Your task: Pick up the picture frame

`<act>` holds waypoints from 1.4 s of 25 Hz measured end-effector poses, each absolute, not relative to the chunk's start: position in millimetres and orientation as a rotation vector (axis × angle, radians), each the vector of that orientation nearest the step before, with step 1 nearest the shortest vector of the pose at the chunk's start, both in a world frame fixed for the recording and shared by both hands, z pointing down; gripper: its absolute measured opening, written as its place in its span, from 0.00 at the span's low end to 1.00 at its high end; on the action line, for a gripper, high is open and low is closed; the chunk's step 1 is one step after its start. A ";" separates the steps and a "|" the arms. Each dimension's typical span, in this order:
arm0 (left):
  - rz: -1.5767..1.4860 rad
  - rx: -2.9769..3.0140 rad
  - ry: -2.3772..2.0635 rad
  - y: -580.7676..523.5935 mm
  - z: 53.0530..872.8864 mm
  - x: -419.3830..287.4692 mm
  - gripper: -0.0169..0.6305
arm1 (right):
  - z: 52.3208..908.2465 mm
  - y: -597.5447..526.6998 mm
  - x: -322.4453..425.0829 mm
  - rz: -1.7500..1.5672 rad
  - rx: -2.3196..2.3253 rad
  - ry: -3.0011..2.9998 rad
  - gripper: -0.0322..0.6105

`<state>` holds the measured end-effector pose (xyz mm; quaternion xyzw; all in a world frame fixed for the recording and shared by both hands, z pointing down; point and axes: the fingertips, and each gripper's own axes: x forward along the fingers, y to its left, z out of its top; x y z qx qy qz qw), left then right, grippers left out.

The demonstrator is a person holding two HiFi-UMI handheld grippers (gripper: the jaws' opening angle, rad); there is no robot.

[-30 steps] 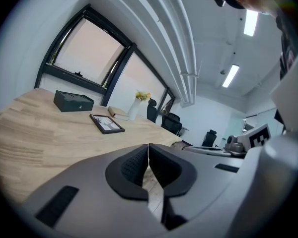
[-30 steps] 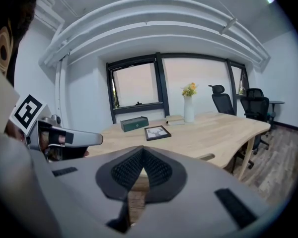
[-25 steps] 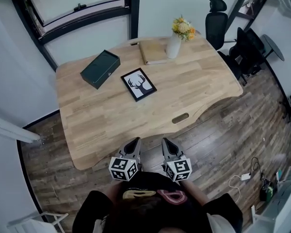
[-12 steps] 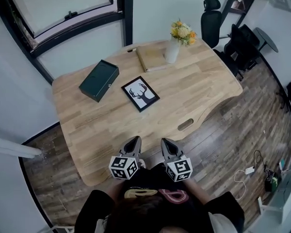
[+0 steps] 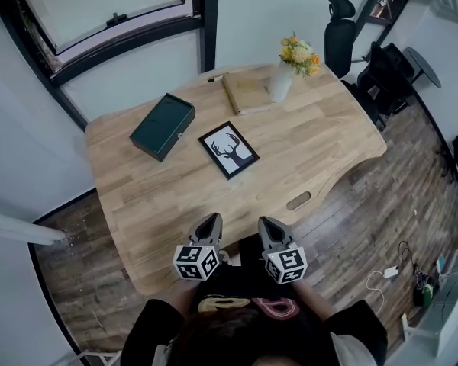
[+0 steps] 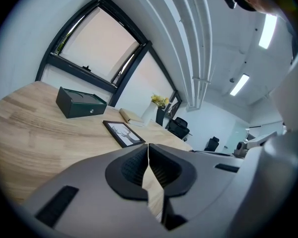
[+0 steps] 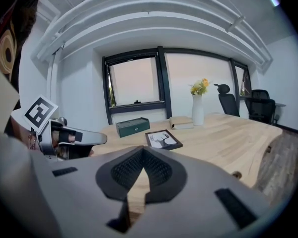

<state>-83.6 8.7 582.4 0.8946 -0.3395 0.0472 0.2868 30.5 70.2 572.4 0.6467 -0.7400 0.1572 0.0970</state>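
Note:
The picture frame (image 5: 229,149), black-edged with a deer silhouette on white, lies flat near the middle of the wooden desk (image 5: 320,147). It also shows in the left gripper view (image 6: 122,133) and the right gripper view (image 7: 163,139), well ahead of the jaws. My left gripper (image 5: 209,223) and right gripper (image 5: 269,226) hang side by side at the desk's near edge, both shut with nothing in them. The left gripper (image 6: 148,146) and the right gripper (image 7: 143,151) each have their jaws pressed together at the tips.
A dark green box (image 5: 162,126) sits left of the frame. A tan book (image 5: 246,92) and a white vase of flowers (image 5: 282,81) stand at the far edge. Black office chairs (image 5: 340,42) are beyond the desk's right end. A cable and plug (image 5: 389,271) lie on the floor.
The desk and frame have shifted slightly in the head view as the person moved closer. Both grippers stay shut near the desk's near edge.

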 end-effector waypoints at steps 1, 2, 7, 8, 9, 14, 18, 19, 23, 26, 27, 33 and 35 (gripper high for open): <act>0.124 2.380 -0.922 6.2 583.2 -85.6 0.05 | 572.5 66.2 29.8 0.460 1.902 -2.197 0.06; 0.122 2.370 -0.936 3.8 584.0 -87.5 0.05 | 572.1 62.2 28.4 0.449 1.884 -2.205 0.06; 0.111 2.324 -0.993 -9.5 588.6 -89.2 0.05 | 573.0 42.9 25.1 0.437 1.808 -2.251 0.06; 0.111 2.319 -1.001 -11.8 588.7 -87.3 0.05 | 572.6 39.0 27.0 0.437 1.798 -2.259 0.06; 0.111 2.315 -1.009 -14.1 588.6 -84.9 0.05 | 572.4 35.2 29.8 0.437 1.787 -2.264 0.06; 0.106 2.285 -1.065 -27.4 586.9 -77.3 0.06 | 575.0 10.8 50.2 0.447 1.750 -2.263 0.06; 0.111 2.234 -1.118 -36.5 589.9 -73.6 0.06 | 574.1 -12.6 59.2 0.440 1.710 -2.280 0.06; 0.111 2.221 -1.132 -39.6 590.5 -72.4 0.06 | 573.4 -17.8 59.8 0.440 1.696 -2.295 0.06; 0.108 2.181 -1.192 -51.7 589.8 -65.9 0.06 | 577.2 -34.6 67.9 0.447 1.651 -2.314 0.06; 0.118 2.167 -1.222 -63.2 590.5 -55.3 0.06 | 580.7 -49.6 81.1 0.467 1.624 -2.309 0.06; 0.121 2.164 -1.232 -68.8 590.6 -51.6 0.06 | 580.5 -55.5 85.1 0.469 1.615 -2.315 0.06; 0.087 2.127 -1.316 -102.7 583.4 -33.4 0.06 | 579.5 -88.0 107.7 0.476 1.570 -2.349 0.06; 0.101 2.124 -1.331 -108.3 584.1 -27.7 0.06 | 580.0 -95.9 114.3 0.489 1.560 -2.358 0.06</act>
